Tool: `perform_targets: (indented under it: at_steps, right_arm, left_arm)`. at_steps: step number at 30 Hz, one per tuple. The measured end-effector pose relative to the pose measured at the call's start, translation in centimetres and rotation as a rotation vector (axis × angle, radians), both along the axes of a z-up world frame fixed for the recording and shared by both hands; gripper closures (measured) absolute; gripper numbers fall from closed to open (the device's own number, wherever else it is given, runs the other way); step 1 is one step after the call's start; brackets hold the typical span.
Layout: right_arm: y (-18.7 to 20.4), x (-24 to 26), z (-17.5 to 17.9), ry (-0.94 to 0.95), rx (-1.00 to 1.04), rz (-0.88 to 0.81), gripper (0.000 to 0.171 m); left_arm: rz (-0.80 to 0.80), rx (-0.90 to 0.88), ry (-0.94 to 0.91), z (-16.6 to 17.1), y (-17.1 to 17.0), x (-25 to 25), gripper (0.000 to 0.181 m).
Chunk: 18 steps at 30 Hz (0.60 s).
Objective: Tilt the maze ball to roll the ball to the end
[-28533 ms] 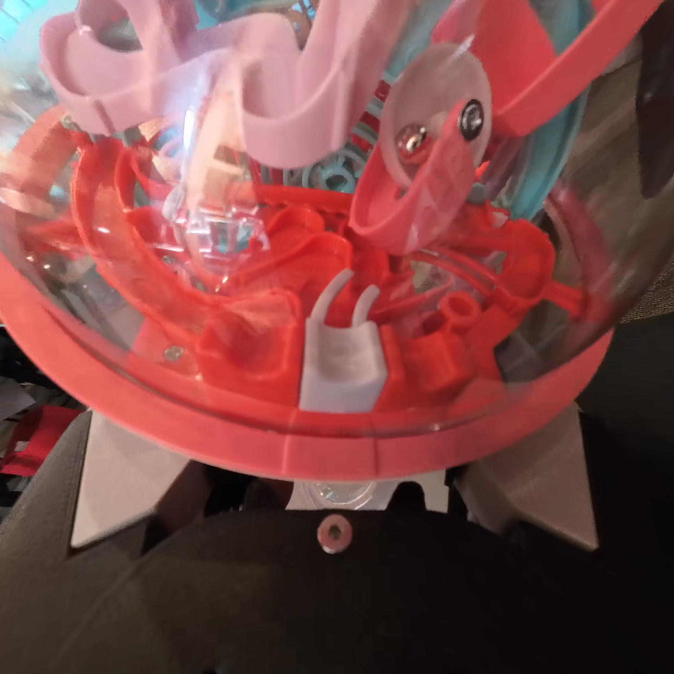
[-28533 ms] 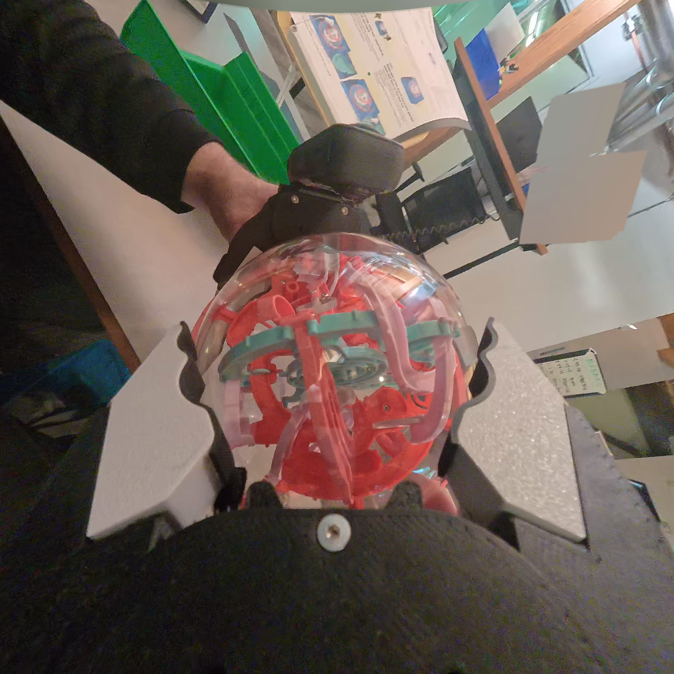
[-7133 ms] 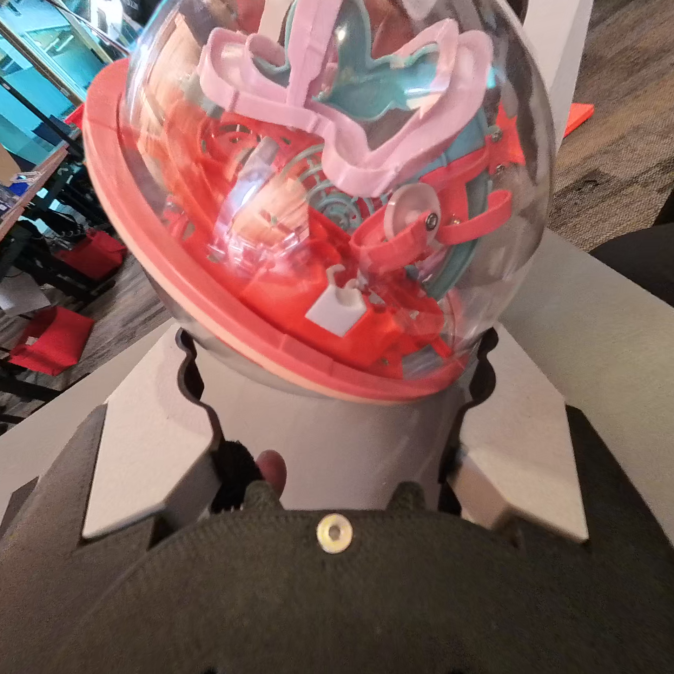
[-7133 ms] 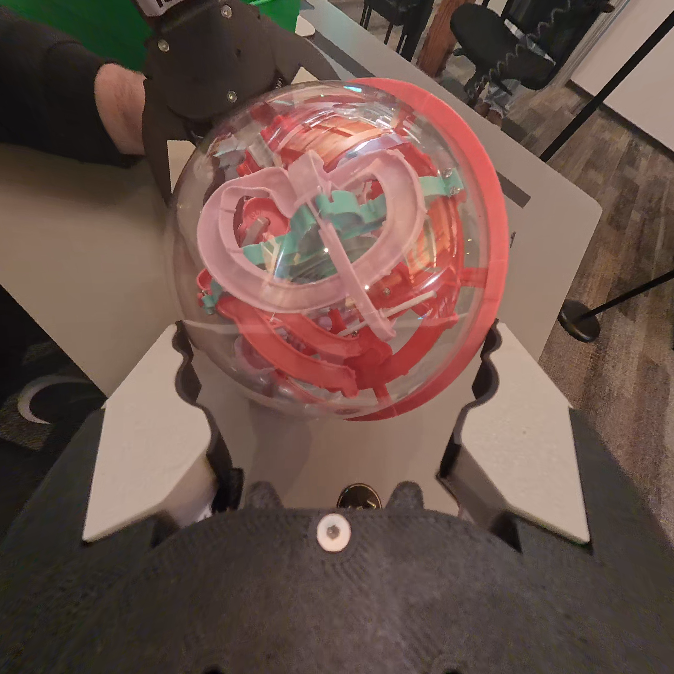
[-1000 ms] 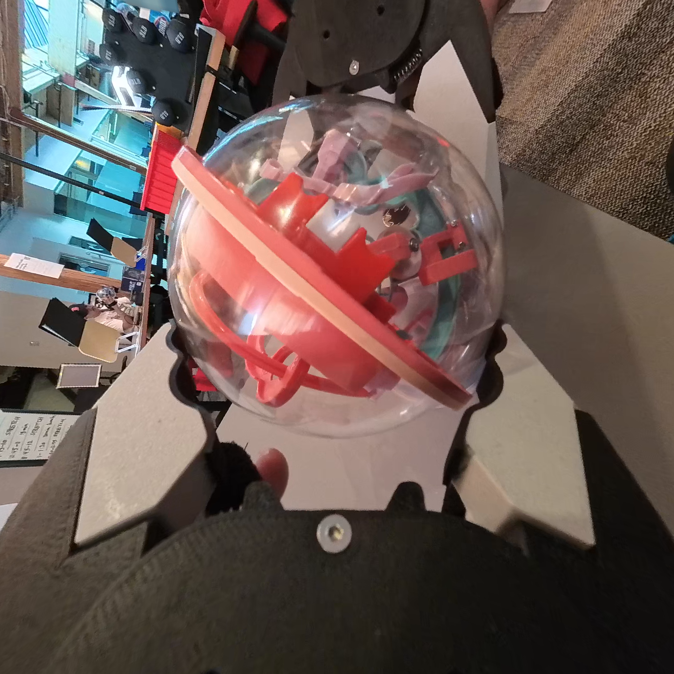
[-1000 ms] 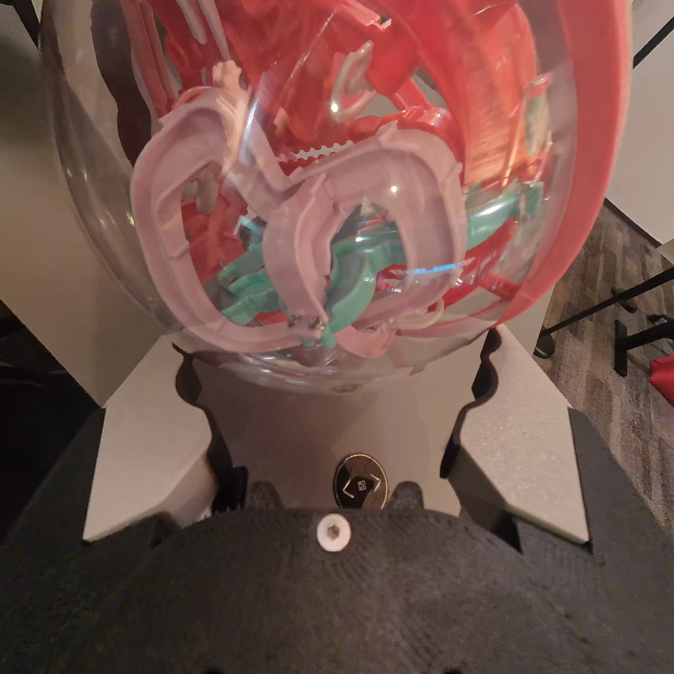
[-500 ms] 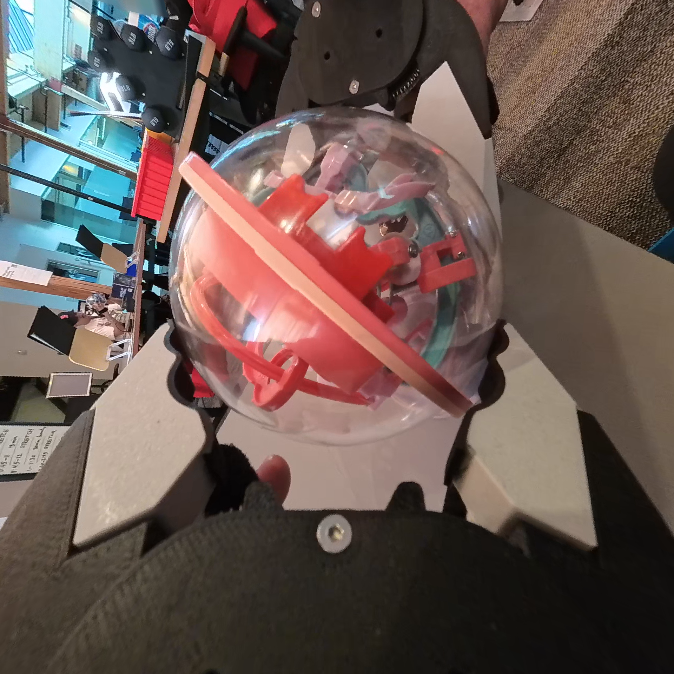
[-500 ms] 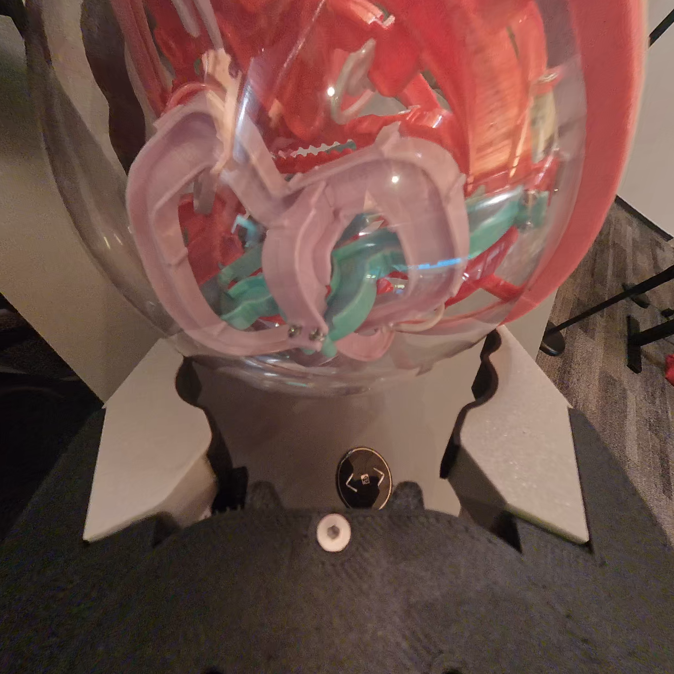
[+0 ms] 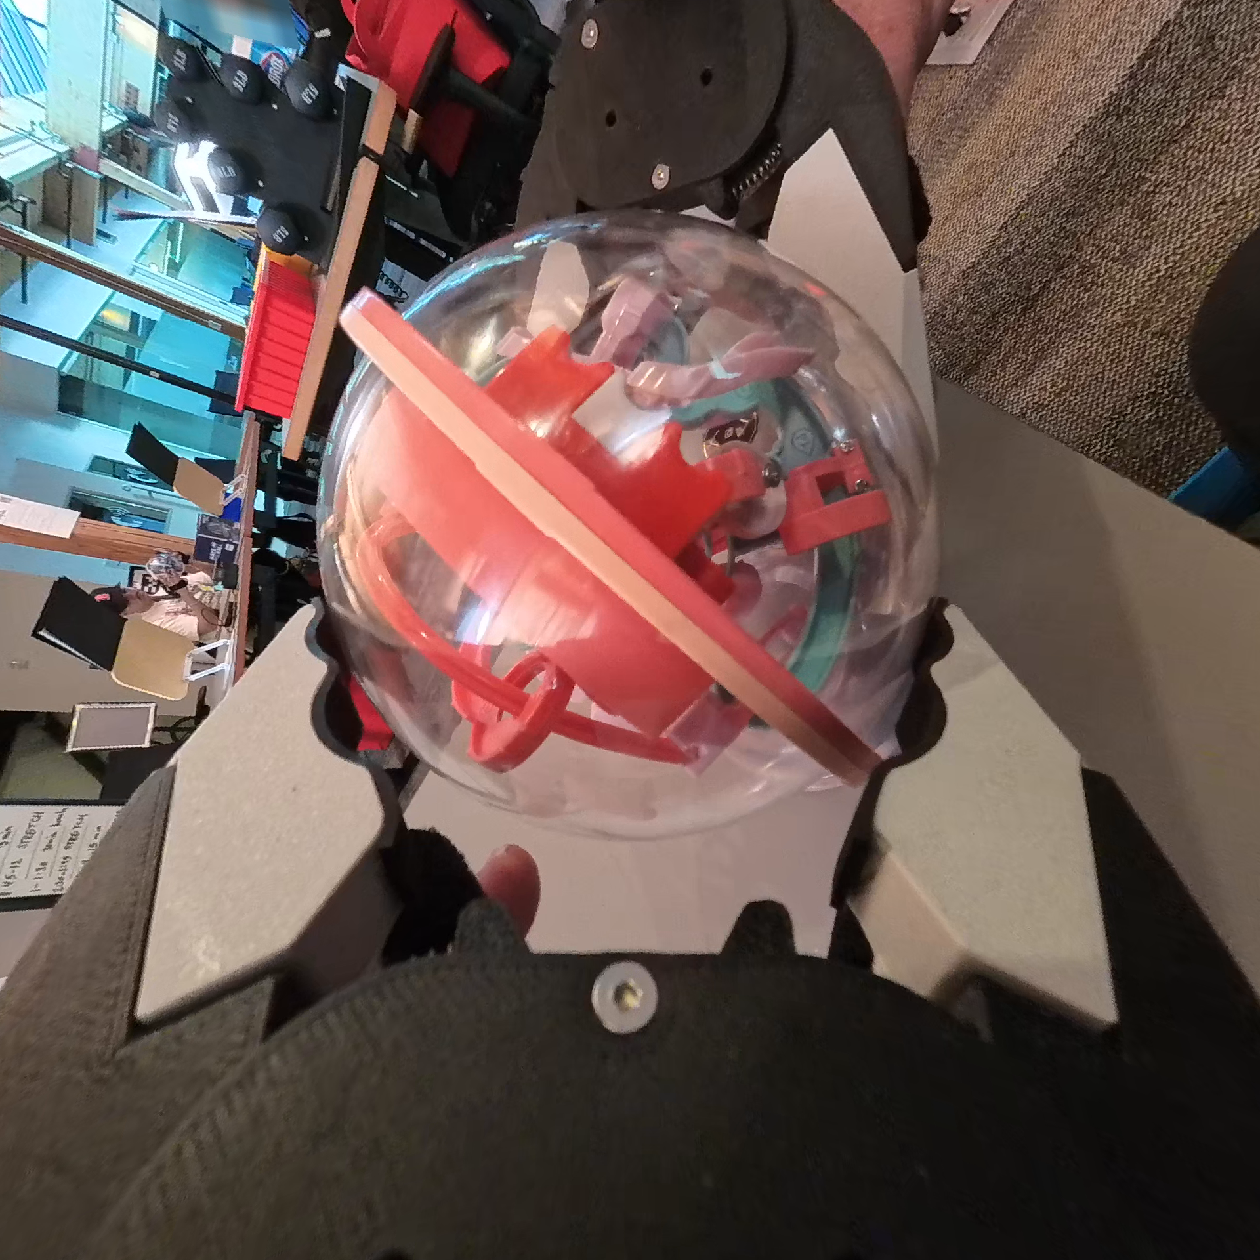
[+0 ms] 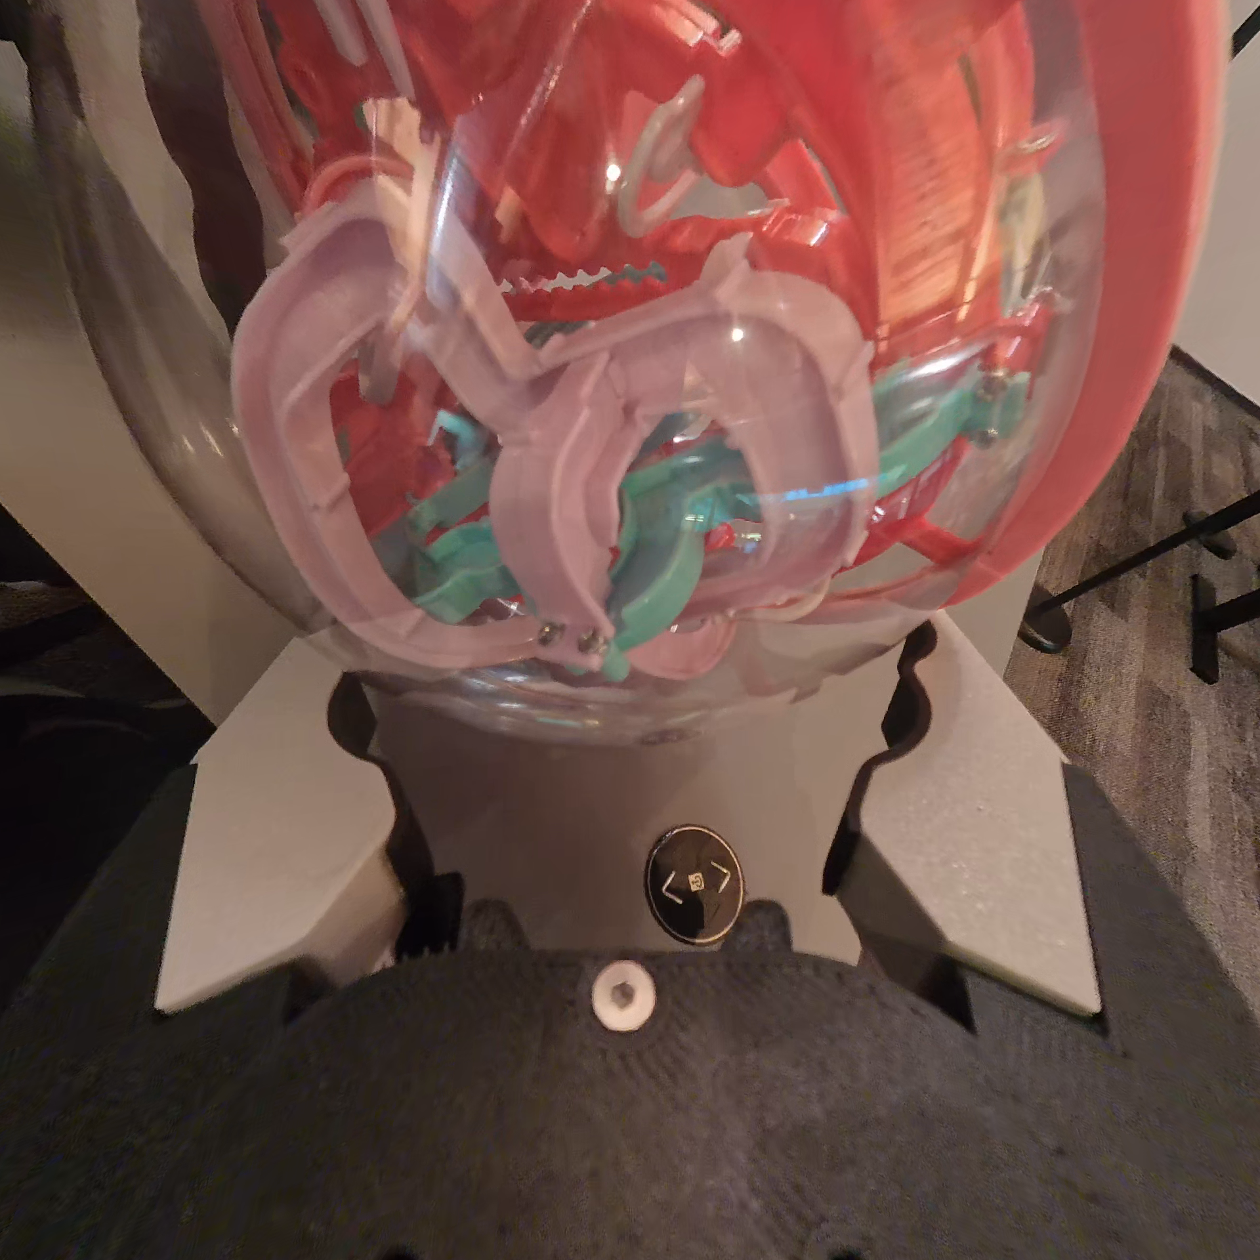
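**Maze ball held between both grippers, mid-tilt**

Tilting step in hand, judging by the slanted ring. Clear maze ball filling the middle of the left wrist view, lifted clear of the grey table on the right of the frame. Red ring around it running from upper left down to lower right. Left gripper spread wide around the lower half of the sphere, both fingertips against its sides, cradling rather than clamped tight. Right gripper visible at the top of that frame, meeting the sphere from the opposite side.

In the right wrist view, same maze ball crowding the upper frame, just ahead of the right gripper; fingers wide apart, the shell resting at their tips, contact itself hard to confirm. Pale lilac track and green track looping inside.

Small steel ball not surely picked out: a silvery glint right of centre in the left view, perhaps it, perhaps a screw.

Next move, likely: a slow, small roll of both wrists together, keeping the grip even so the sphere cannot slip out.
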State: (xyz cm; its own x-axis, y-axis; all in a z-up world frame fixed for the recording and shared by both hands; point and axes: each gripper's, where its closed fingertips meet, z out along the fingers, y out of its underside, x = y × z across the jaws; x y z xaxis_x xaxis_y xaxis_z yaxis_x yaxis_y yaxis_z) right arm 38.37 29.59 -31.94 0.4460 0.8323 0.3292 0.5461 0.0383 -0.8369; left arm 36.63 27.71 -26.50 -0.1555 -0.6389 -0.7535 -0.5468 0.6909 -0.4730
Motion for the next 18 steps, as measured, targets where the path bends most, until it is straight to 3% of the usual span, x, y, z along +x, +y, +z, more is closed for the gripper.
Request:
perform_targets:
  at_steps: [18]
  right_arm:
    - [-0.9,-0.2,0.9,0.037,-0.045,0.006,0.02]
  left_arm:
    - [-0.013,-0.052,0.007,1.2,-0.8,0.2,0.024]
